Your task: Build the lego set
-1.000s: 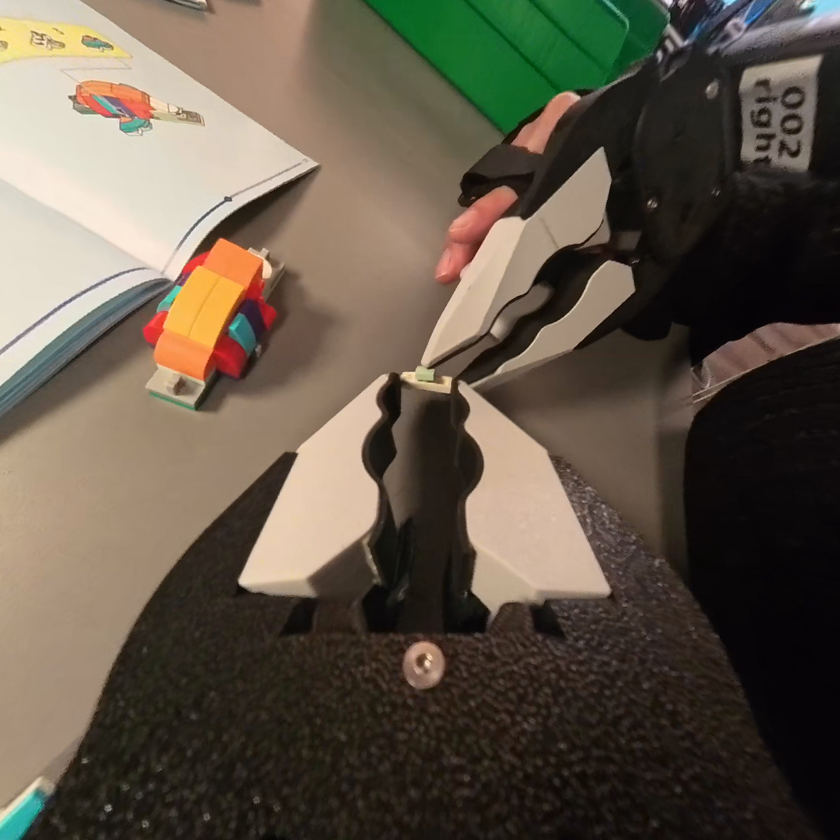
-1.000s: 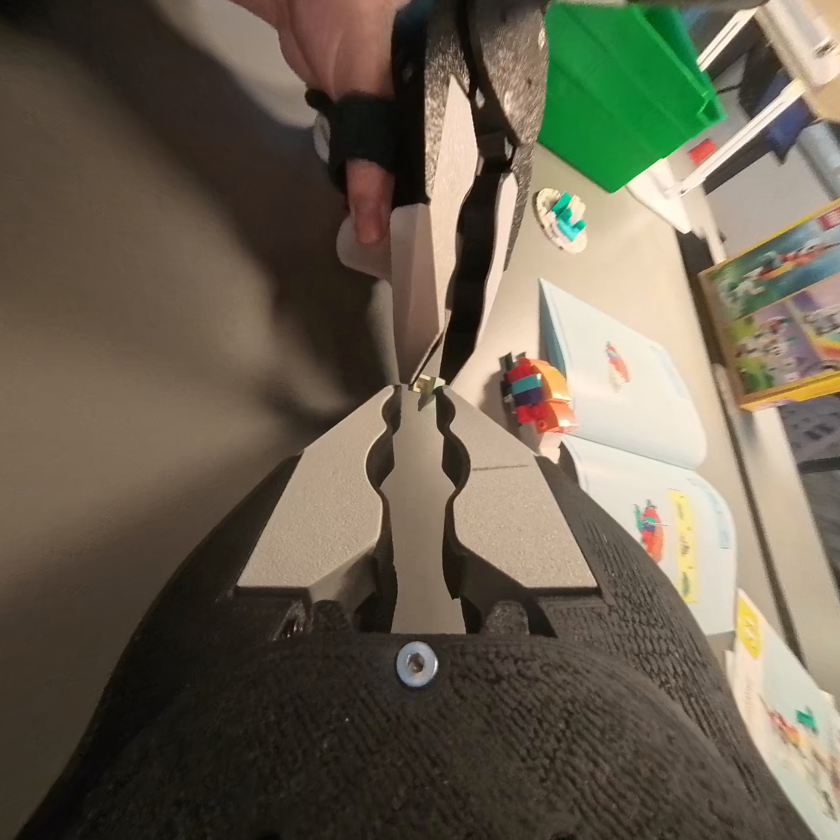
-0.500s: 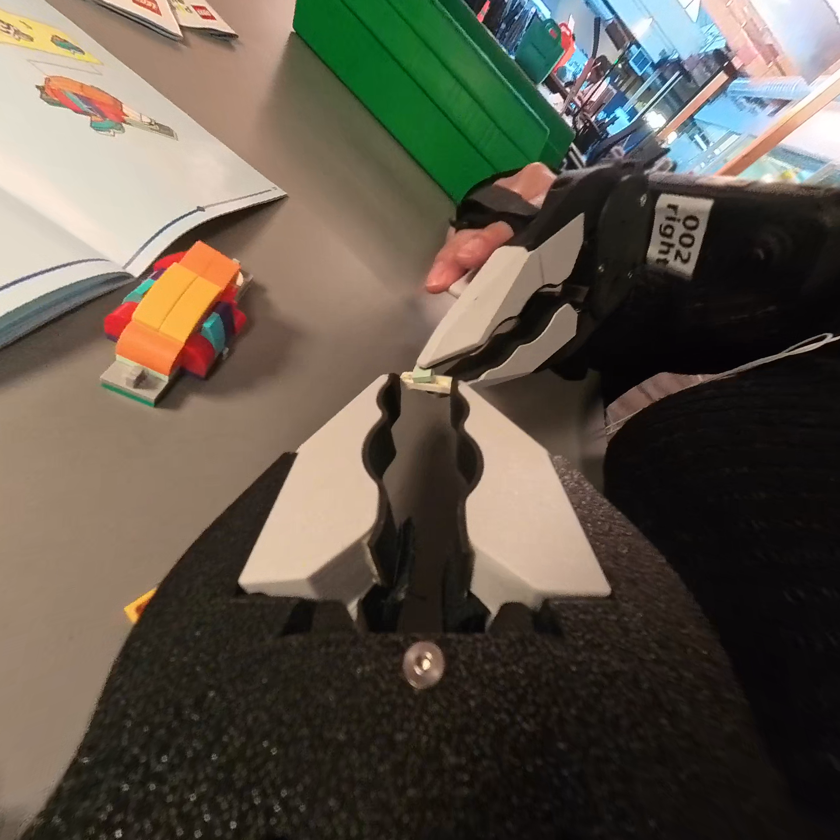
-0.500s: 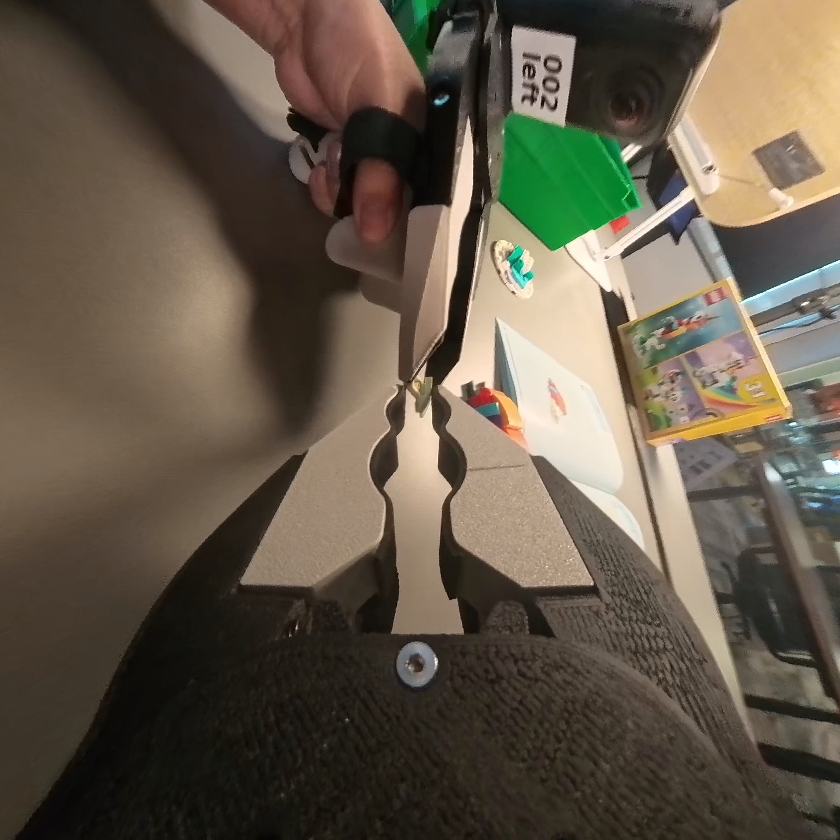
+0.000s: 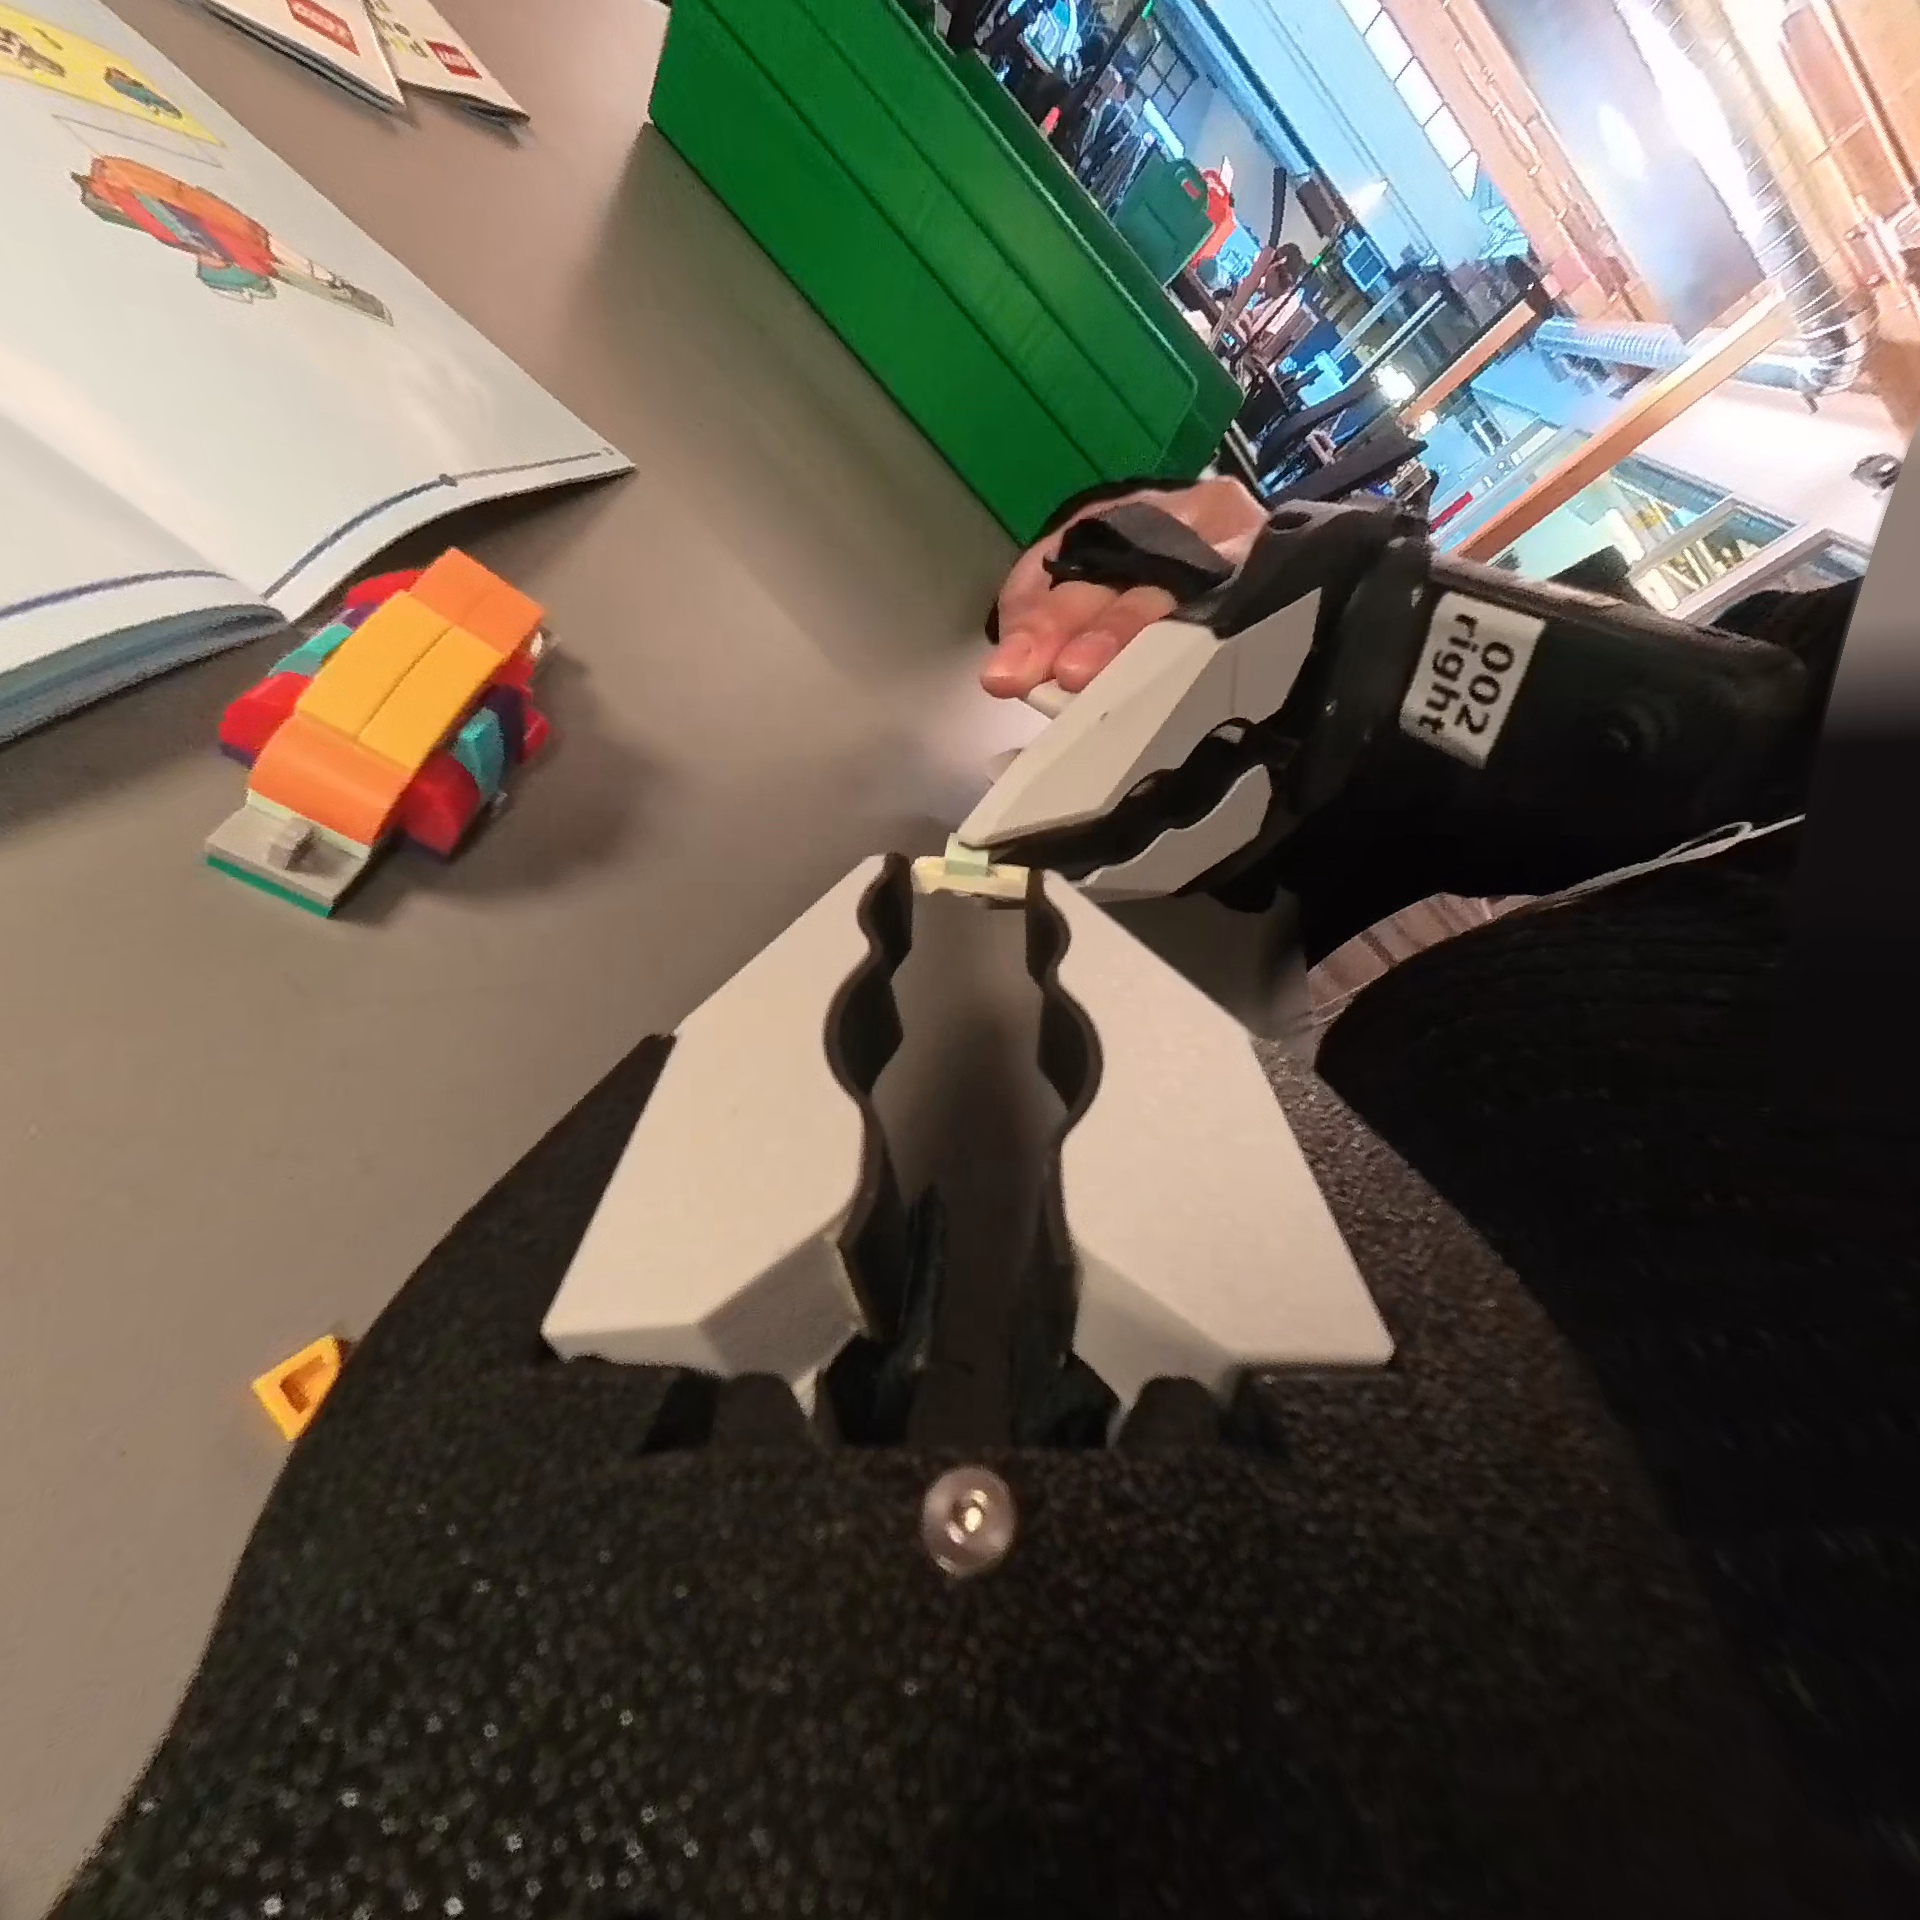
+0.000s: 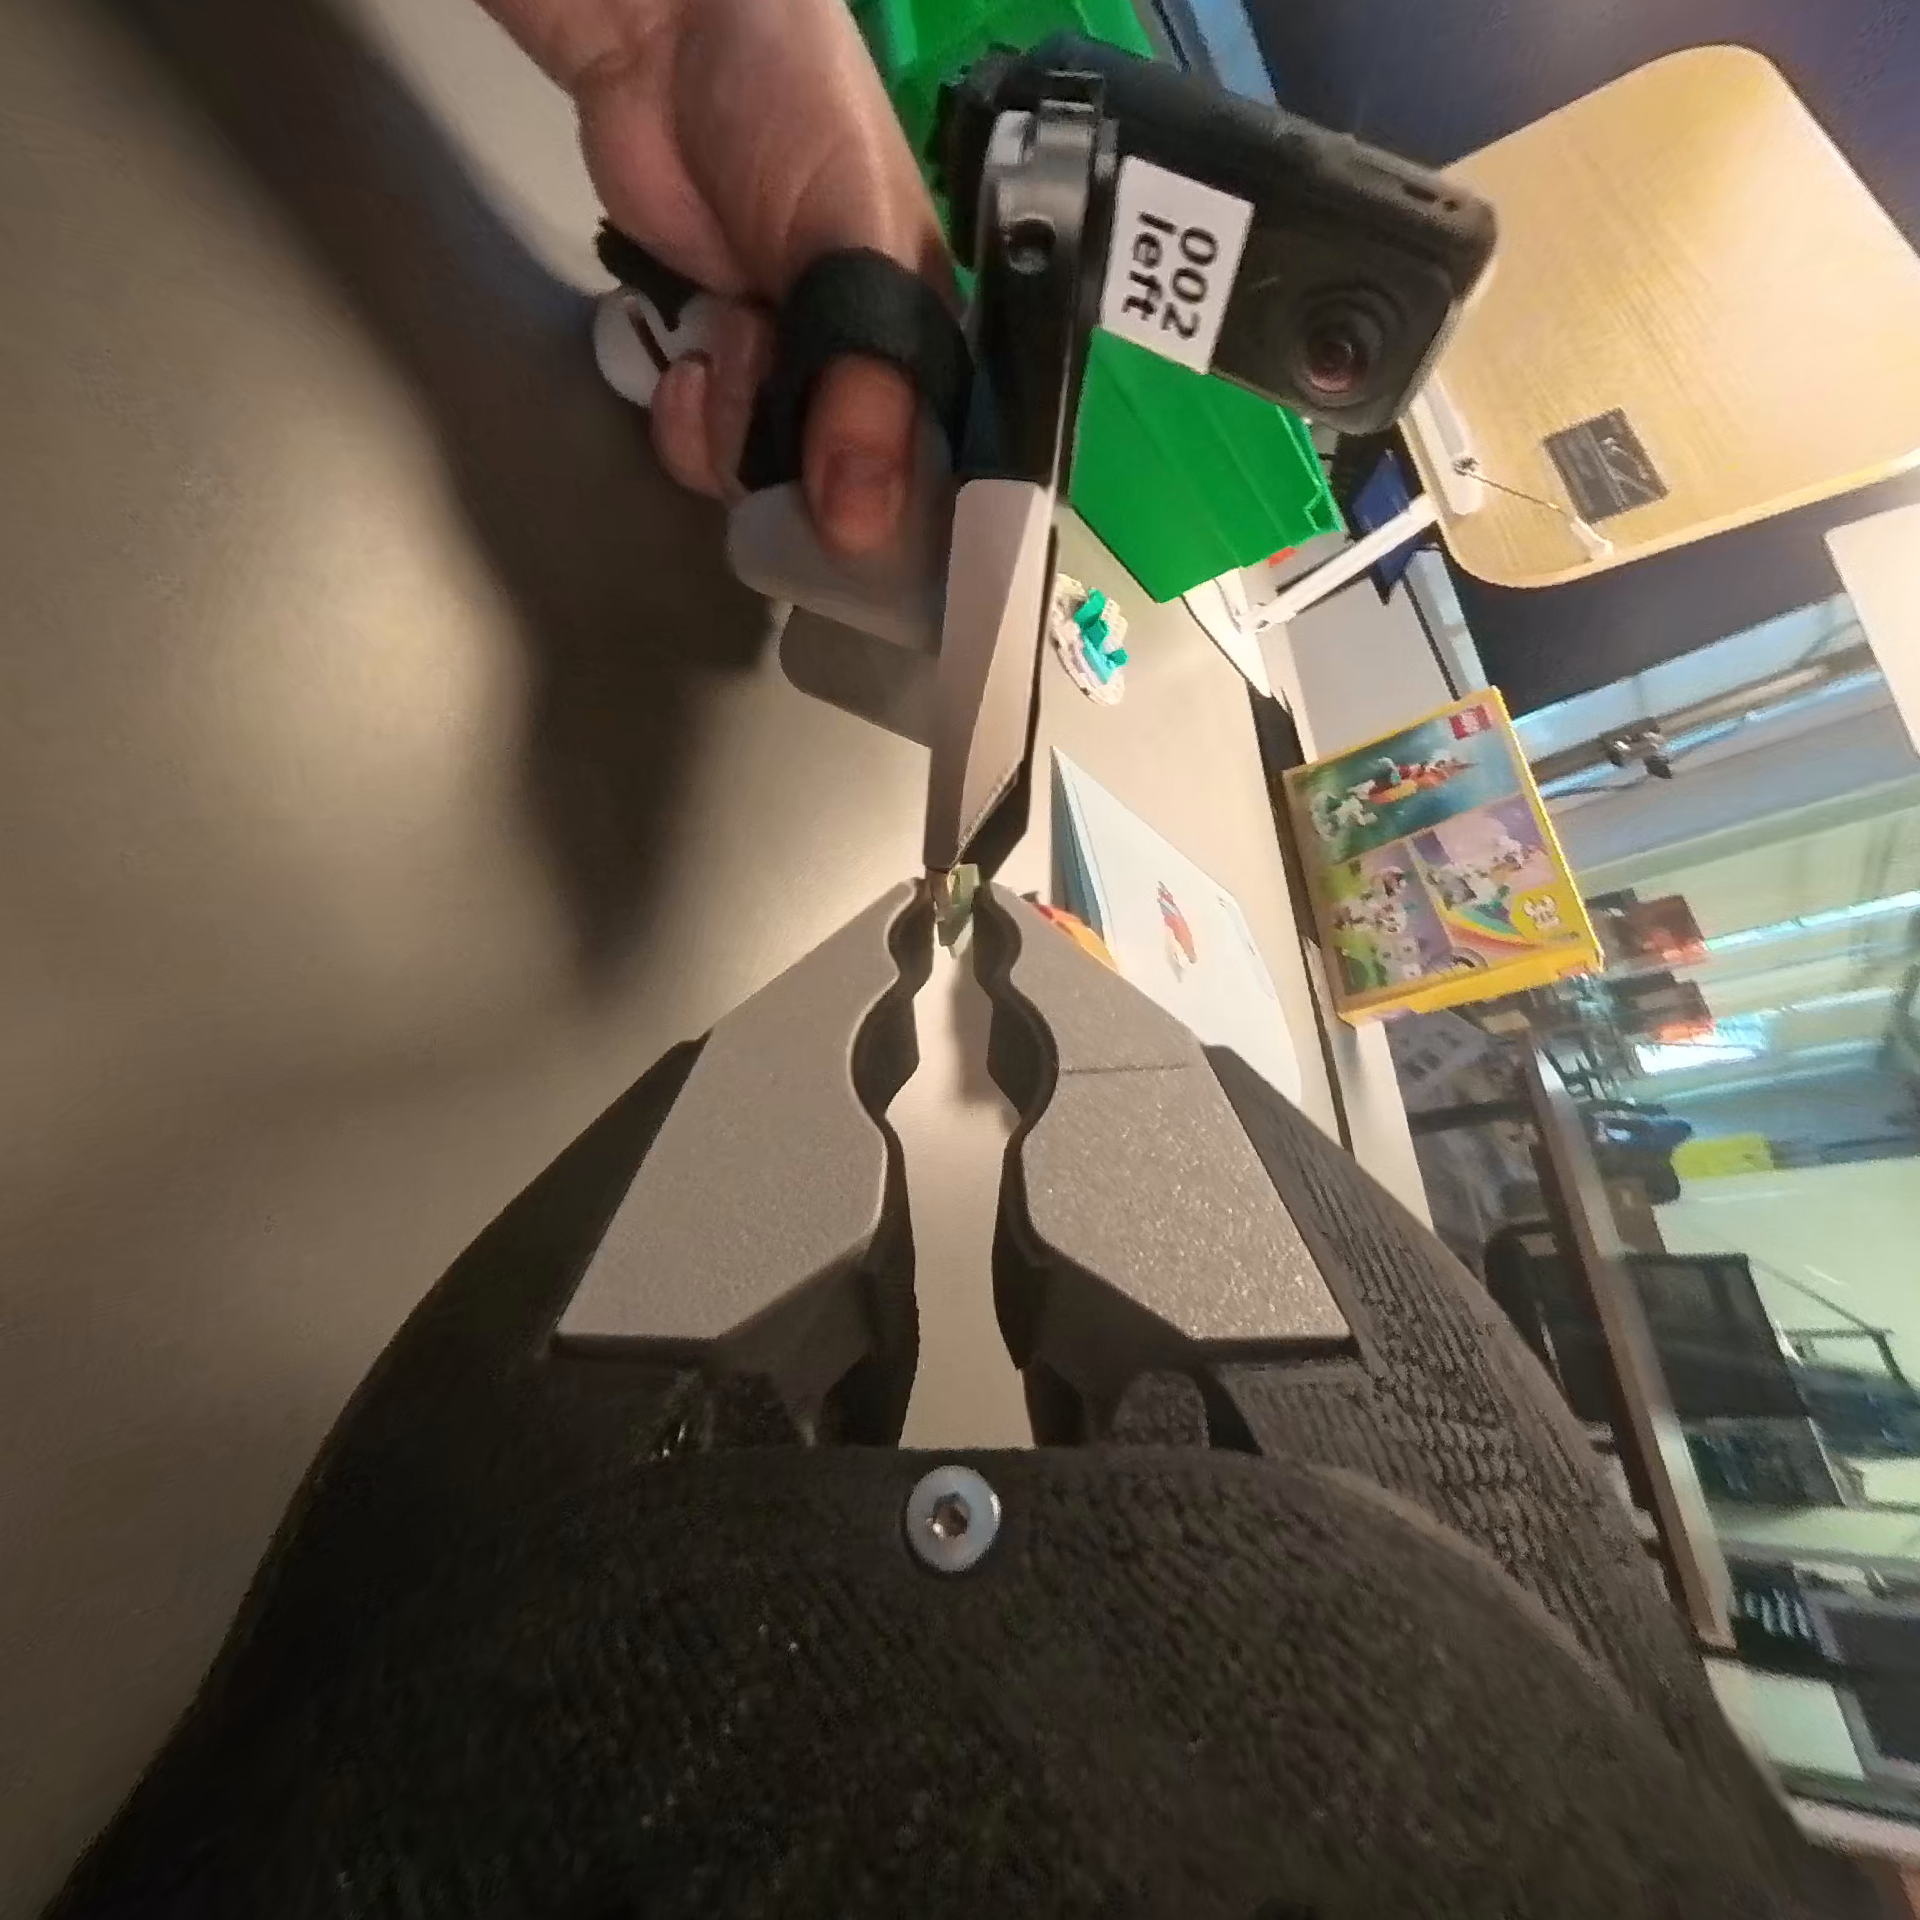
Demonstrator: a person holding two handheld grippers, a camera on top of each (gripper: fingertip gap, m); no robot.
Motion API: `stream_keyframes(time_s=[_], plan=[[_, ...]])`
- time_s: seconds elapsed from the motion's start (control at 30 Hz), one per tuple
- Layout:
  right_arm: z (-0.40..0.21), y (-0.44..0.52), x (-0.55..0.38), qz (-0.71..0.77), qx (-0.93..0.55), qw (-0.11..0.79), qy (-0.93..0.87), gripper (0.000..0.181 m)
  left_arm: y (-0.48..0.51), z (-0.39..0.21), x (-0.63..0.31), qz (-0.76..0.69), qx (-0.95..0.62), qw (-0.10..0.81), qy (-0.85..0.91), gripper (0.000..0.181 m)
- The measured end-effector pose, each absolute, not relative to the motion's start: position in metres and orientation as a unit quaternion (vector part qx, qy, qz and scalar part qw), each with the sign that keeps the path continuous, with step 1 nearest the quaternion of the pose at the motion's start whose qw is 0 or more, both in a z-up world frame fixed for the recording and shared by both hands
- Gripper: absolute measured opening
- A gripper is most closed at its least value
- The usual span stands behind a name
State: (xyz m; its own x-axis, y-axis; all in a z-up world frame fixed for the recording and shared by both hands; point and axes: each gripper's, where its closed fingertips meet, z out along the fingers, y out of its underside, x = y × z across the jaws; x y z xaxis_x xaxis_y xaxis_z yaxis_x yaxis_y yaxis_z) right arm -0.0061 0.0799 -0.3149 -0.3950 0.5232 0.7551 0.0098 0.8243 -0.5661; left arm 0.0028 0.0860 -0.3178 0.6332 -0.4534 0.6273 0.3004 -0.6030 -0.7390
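My left gripper [image 5: 968,875] is shut on a small cream plate [image 5: 987,883] at its fingertips, held above the grey table [image 5: 727,582]. A tiny pale green piece [image 5: 966,860] sits on the plate. My right gripper [image 6: 951,902] comes in from the right, tip to tip with the left, its jaws close together on the green piece [image 6: 958,906]. In the right wrist view the left gripper [image 6: 948,860] points down from above, held by a hand. The partly built model [image 5: 384,727] of orange, yellow, red and teal bricks lies on the table to the left.
An open instruction booklet [image 5: 208,364] lies behind the model. A green bin [image 5: 935,260] stands at the back. A small yellow piece [image 5: 301,1387] lies near the left gripper. In the right wrist view a set box [image 6: 1434,862] and a round white and teal build [image 6: 1091,644] sit farther off. Only a small space, under 4 cm, lies between the two pairs of fingers.
Both grippers stayed tip to tip on the small pieces while tilting. The right gripper swung lower and flatter from the right. The model has not moved.
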Motion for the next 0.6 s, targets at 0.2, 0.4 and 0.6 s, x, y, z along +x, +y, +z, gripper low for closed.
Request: stream_keyframes(time_s=[0.2,0.4,0.6], plan=[[-0.311,0.083,-0.013,0.254,-0.217,0.531,-0.779,0.005,0.089,-0.314,-0.003,-0.426,-0.779,0.459,0.029,0.021],[-0.306,0.086,-0.017,0.271,-0.263,0.539,-0.753,0.005,0.091,-0.308,-0.009,-0.428,-0.766,0.479,0.013,0.020],[-0.296,0.087,-0.018,0.308,-0.289,0.546,-0.724,0.005,0.092,-0.298,-0.010,-0.423,-0.747,0.514,0.012,0.020]])
